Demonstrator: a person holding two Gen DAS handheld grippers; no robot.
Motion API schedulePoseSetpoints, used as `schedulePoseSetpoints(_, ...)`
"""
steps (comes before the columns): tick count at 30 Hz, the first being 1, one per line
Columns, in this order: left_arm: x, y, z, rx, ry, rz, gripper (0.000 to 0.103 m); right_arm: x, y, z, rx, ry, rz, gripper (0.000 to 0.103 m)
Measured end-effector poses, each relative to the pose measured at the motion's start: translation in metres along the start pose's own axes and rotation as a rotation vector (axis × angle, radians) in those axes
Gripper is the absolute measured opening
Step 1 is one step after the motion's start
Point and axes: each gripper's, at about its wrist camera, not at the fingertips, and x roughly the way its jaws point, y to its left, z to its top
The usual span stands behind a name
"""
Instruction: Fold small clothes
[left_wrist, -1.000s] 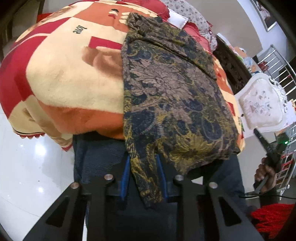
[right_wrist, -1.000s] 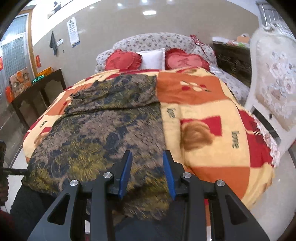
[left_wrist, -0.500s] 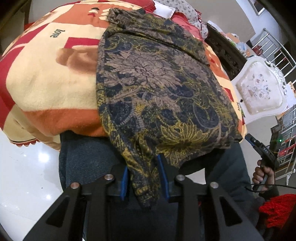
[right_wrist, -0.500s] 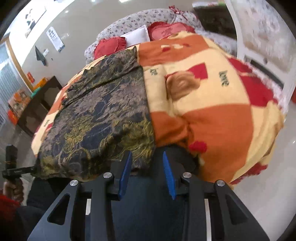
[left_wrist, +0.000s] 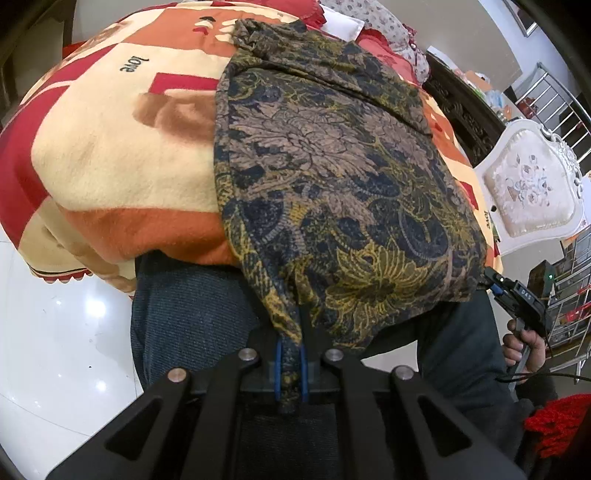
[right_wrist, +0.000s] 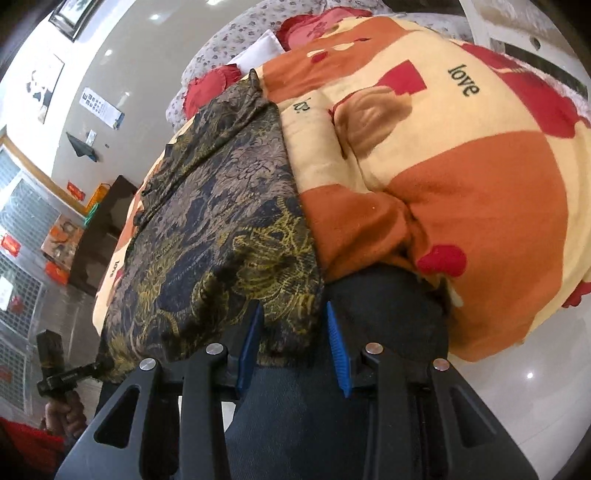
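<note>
A dark floral garment (left_wrist: 332, 166) in navy, grey and yellow lies spread on a bed, its near hem hanging over the edge. My left gripper (left_wrist: 291, 369) is shut on the hem's left corner, and the cloth is pinched into a narrow strip between the blue pads. In the right wrist view the same garment (right_wrist: 221, 221) fills the left half. My right gripper (right_wrist: 293, 349) stands open at the hem's right corner, which hangs between the blue pads without being pressed. Each gripper also shows in the other's view, held by a hand: the right gripper (left_wrist: 517, 295), the left gripper (right_wrist: 62, 373).
An orange, cream and red blanket (left_wrist: 110, 166) covers the bed. A person's dark trousers (left_wrist: 184, 314) stand against the bed edge below the hem. A white upholstered chair (left_wrist: 528, 192) stands to the right and a glossy white floor (left_wrist: 55, 350) to the left. Red pillows (right_wrist: 207, 88) lie at the head.
The left jaws have closed onto the hem corner that hung between them. The right gripper has sunk and rolled, coming from above the garment down to its hanging right corner.
</note>
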Motion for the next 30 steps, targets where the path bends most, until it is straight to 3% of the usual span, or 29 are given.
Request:
schedulePoseSetpoints(2, -0.001, -0.001, 0.000, 0.003, -0.006, 0.005, 0.007, -0.001, 0.001, 0.000, -0.011, 0.013, 0.001, 0.034)
schedulePoseSetpoints(3, -0.003, -0.001, 0.000, 0.003, -0.011, 0.007, 0.006, -0.002, 0.004, 0.000, -0.031, 0.024, -0.003, 0.018)
schedulePoseSetpoints(4, -0.005, -0.001, -0.001, 0.003, -0.016, 0.008, 0.006, -0.003, 0.006, 0.000, -0.044, 0.035, 0.000, 0.010)
schedulePoseSetpoints(11, -0.043, 0.010, -0.001, -0.047, -0.088, -0.085, 0.006, -0.050, 0.030, 0.001, -0.183, -0.021, 0.008, 0.008)
schedulePoseSetpoints(20, -0.119, 0.001, 0.004, 0.027, -0.237, -0.156, 0.005, -0.126, 0.073, 0.010, -0.330, -0.087, 0.044, 0.008)
schedulePoseSetpoints(28, -0.186, 0.014, 0.009, -0.005, -0.353, -0.367, 0.005, -0.188, 0.081, 0.023, -0.338, -0.190, 0.112, 0.008)
schedulePoseSetpoints(30, -0.187, 0.013, 0.018, -0.010, -0.373, -0.381, 0.006, -0.195, 0.086, 0.029, -0.356, -0.217, 0.113, 0.008)
